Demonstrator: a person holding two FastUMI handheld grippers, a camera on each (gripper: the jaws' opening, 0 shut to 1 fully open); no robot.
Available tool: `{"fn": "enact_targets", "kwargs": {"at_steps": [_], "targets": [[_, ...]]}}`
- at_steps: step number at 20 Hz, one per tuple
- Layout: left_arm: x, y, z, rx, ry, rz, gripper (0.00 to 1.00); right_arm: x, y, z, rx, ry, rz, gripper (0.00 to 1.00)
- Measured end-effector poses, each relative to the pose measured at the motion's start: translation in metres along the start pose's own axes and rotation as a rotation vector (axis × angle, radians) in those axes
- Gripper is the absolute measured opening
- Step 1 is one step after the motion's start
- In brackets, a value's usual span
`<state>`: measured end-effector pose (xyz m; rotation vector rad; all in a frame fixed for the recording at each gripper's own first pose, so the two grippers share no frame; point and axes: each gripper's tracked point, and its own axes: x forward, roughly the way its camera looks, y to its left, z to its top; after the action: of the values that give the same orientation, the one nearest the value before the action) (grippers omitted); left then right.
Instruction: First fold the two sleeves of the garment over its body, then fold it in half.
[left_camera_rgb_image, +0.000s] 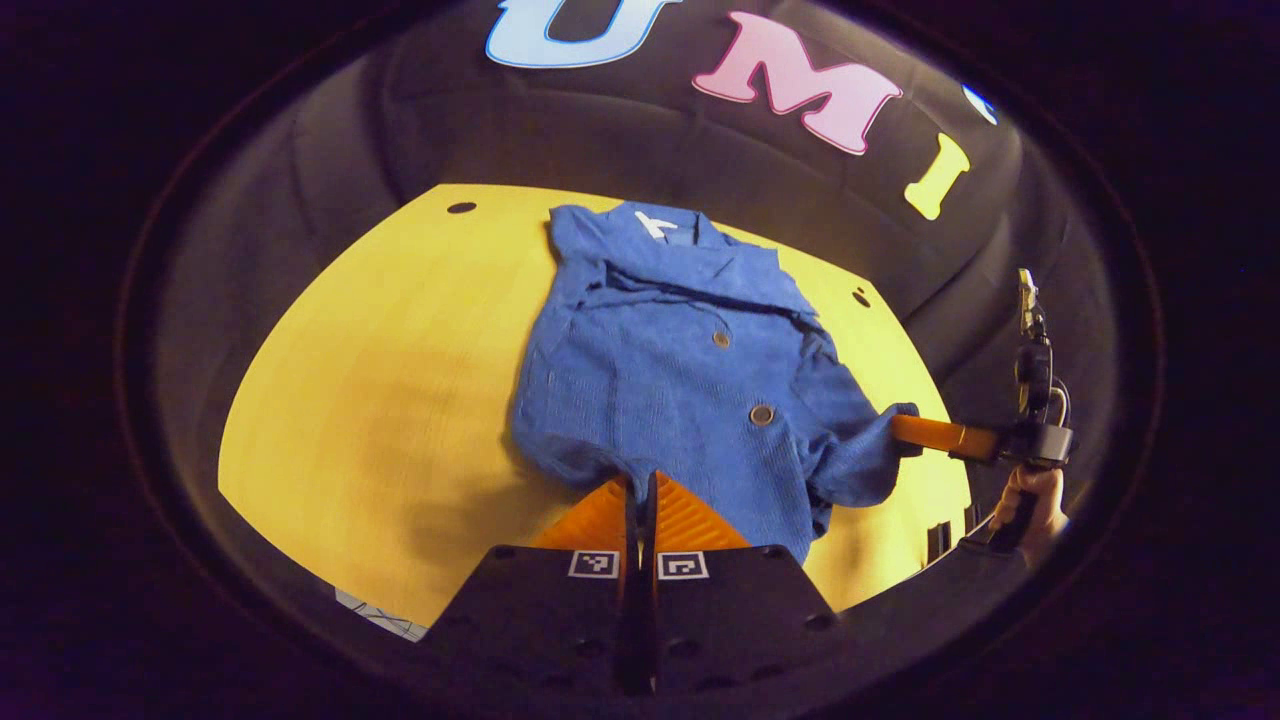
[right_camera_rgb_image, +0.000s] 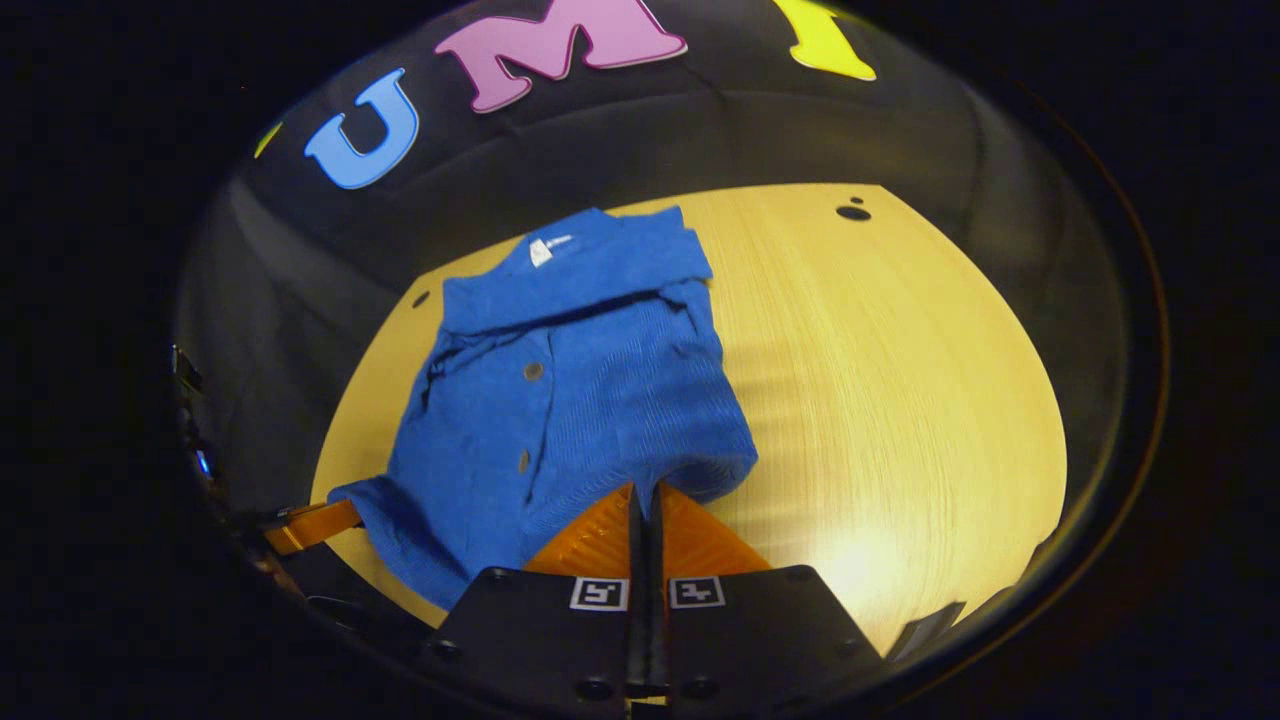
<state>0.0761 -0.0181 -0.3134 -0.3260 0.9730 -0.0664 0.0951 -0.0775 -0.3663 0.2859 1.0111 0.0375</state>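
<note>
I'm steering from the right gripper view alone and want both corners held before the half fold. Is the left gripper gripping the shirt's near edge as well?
Observer: Yes. In the left gripper view, the left gripper has its jaws together on the near edge of the blue buttoned shirt.
Operator: How does my own grip look from outside?
Observer: The right gripper pinches a bunched corner of the shirt, seemingly raised above the yellow table.
Operator: Anything beside it?
Observer: A hand holds its handle, out past the table's edge.
</note>
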Motion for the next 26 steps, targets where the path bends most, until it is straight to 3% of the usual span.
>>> {"fn": "enact_targets", "kwargs": {"at_steps": [4, 10, 16, 20, 25, 26], "targets": [[0.011, 0.003, 0.076, -0.002, -0.093, -0.015, 0.00, 0.003, 0.017, 0.079, -0.055, -0.100, 0.030, 0.01], [0.044, 0.015, 0.197, 0.115, -0.223, -0.005, 0.00, 0.028, 0.026, 0.192, -0.109, -0.239, 0.049, 0.01], [0.113, 0.035, 0.317, 0.183, -0.343, 0.048, 0.00, 0.083, 0.021, 0.303, -0.175, -0.397, 0.002, 0.01], [0.188, 0.060, 0.378, 0.205, -0.457, 0.100, 0.00, 0.146, 0.012, 0.339, -0.214, -0.440, -0.051, 0.01], [0.266, 0.095, 0.397, 0.203, -0.508, 0.150, 0.00, 0.231, -0.038, 0.359, -0.161, -0.465, -0.146, 0.01], [0.278, 0.099, 0.393, 0.213, -0.494, 0.152, 0.00, 0.239, -0.045, 0.353, -0.138, -0.444, -0.152, 0.05]]}}
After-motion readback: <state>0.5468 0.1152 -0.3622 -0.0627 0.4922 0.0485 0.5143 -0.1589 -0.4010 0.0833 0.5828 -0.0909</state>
